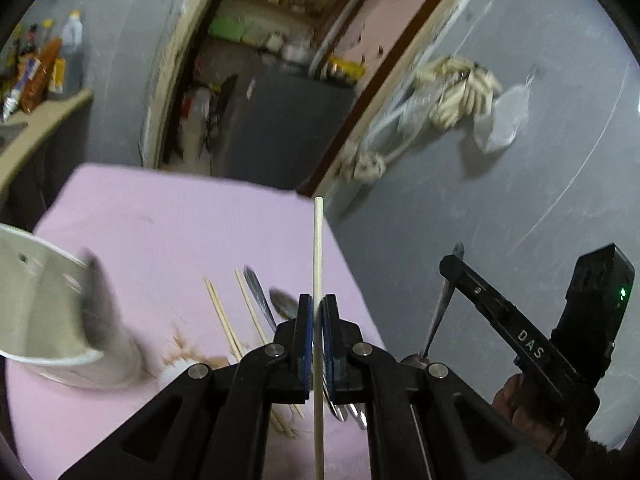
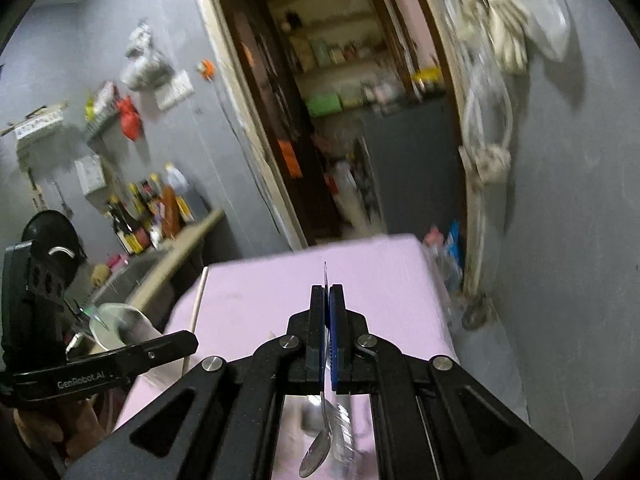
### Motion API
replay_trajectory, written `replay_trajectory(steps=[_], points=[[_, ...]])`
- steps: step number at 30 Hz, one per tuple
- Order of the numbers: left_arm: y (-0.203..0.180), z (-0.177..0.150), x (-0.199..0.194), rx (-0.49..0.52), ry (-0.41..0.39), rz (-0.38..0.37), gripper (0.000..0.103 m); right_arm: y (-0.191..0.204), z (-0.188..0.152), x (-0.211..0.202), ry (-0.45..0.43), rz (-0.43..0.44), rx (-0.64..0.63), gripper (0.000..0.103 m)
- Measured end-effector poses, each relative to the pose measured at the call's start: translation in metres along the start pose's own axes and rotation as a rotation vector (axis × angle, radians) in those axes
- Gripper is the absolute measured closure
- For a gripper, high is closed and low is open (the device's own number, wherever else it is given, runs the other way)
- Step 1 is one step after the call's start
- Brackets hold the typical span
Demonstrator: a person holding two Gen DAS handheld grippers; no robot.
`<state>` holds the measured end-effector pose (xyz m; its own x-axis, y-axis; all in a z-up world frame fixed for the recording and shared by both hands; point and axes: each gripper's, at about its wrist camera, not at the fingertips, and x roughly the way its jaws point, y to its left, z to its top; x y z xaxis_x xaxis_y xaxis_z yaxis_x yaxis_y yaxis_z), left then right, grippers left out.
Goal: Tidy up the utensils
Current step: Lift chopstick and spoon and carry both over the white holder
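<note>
My left gripper (image 1: 319, 312) is shut on a pale wooden chopstick (image 1: 318, 248), held upright above the pink table (image 1: 168, 216). More chopsticks (image 1: 224, 320) and metal spoons (image 1: 260, 300) lie on the table below it. A white utensil holder cup (image 1: 48, 308) stands at the left. My right gripper (image 2: 329, 300) is shut on a metal spoon (image 2: 320, 448), bowl hanging down behind the jaws. The right gripper also shows in the left wrist view (image 1: 452, 264), off the table's right edge, with the spoon (image 1: 438, 312). The left gripper (image 2: 188, 340) and cup (image 2: 120, 320) show at left in the right wrist view.
A brown stain (image 1: 188, 354) marks the table near the cup. A counter (image 2: 180, 248) with bottles (image 2: 144, 212) lies to the left. An open doorway (image 2: 340, 140) is behind the table. Grey wall (image 1: 500, 200) with hanging rope lies to the right.
</note>
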<state>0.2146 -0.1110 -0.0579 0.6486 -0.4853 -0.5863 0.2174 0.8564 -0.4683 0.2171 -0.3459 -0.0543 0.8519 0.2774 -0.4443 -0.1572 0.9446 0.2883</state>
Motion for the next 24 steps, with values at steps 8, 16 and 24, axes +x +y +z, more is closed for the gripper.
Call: replay_trajectory(steps=[8,16,24], points=[[0.035,0.049,-0.078,0.026,-0.196,0.068,0.098,0.108,0.046,-0.006,-0.191,0.127,-0.084,0.101],[0.118,0.081,-0.136,-0.011,-0.381,0.205,0.098,0.195,0.047,0.027,-0.256,0.209,-0.099,0.101],[0.166,0.069,-0.134,-0.035,-0.484,0.257,0.098,0.233,0.006,0.065,-0.198,0.171,-0.169,0.101]])
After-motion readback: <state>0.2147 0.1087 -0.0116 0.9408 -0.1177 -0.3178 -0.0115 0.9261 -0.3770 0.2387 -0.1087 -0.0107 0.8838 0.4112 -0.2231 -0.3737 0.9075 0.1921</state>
